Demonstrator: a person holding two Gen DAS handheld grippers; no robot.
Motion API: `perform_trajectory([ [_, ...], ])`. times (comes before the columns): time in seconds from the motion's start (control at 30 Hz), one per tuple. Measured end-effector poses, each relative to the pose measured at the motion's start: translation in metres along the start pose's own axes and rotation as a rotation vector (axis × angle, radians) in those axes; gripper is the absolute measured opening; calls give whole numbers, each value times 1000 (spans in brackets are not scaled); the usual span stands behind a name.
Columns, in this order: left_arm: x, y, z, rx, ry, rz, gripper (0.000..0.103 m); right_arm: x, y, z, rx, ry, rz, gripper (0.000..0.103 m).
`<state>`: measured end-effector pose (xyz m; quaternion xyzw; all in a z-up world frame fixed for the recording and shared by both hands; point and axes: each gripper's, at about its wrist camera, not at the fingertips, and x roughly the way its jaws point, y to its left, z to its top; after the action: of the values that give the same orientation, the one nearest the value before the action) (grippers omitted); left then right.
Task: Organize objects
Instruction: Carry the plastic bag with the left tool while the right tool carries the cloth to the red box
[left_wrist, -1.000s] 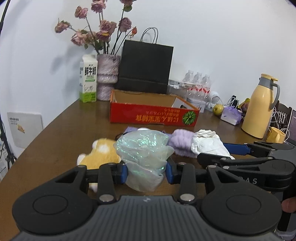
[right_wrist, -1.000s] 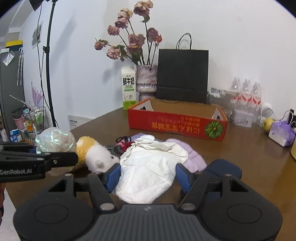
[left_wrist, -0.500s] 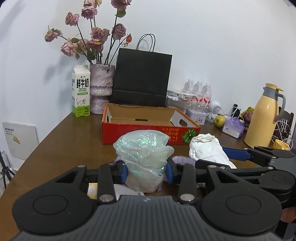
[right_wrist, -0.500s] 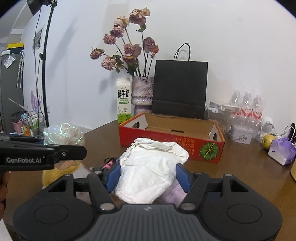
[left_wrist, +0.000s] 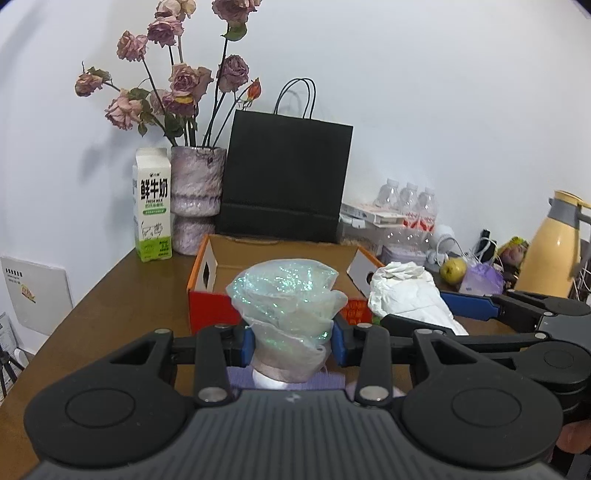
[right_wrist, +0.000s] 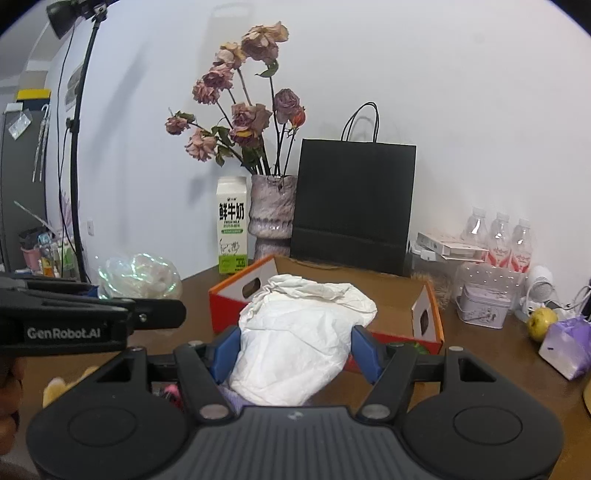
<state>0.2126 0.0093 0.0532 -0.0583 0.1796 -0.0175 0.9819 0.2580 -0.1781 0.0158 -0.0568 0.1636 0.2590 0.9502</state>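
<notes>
My left gripper (left_wrist: 293, 341) is shut on an iridescent plastic bag (left_wrist: 286, 306) and holds it up in front of the red cardboard box (left_wrist: 207, 291). The bag also shows at the left of the right wrist view (right_wrist: 138, 275). My right gripper (right_wrist: 295, 347) is shut on a crumpled white bag (right_wrist: 299, 332), held up in front of the same box (right_wrist: 430, 317). The white bag also shows in the left wrist view (left_wrist: 406, 295), right of the iridescent one. The box is open on top.
Behind the box stand a black paper bag (left_wrist: 284, 177), a vase of dried roses (left_wrist: 195, 199) and a milk carton (left_wrist: 152, 206). Water bottles (left_wrist: 408, 203), an apple (left_wrist: 453, 268) and a yellow thermos (left_wrist: 554, 243) are at the right. A light stand (right_wrist: 79, 147) is far left.
Both grippers have risen from the table and moved forward toward the red box, each carrying its bag. The plush toy and purple cloth have dropped out of sight below.
</notes>
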Motion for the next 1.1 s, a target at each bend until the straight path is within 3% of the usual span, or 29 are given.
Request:
perform_trajectory([
  [0.47, 70, -3, 43, 28, -18, 55, 39, 70, -37, 28, 42, 17, 13, 64],
  [1.1, 203, 5, 77, 52, 107, 146, 39, 182, -84, 46, 70, 96, 32, 65],
])
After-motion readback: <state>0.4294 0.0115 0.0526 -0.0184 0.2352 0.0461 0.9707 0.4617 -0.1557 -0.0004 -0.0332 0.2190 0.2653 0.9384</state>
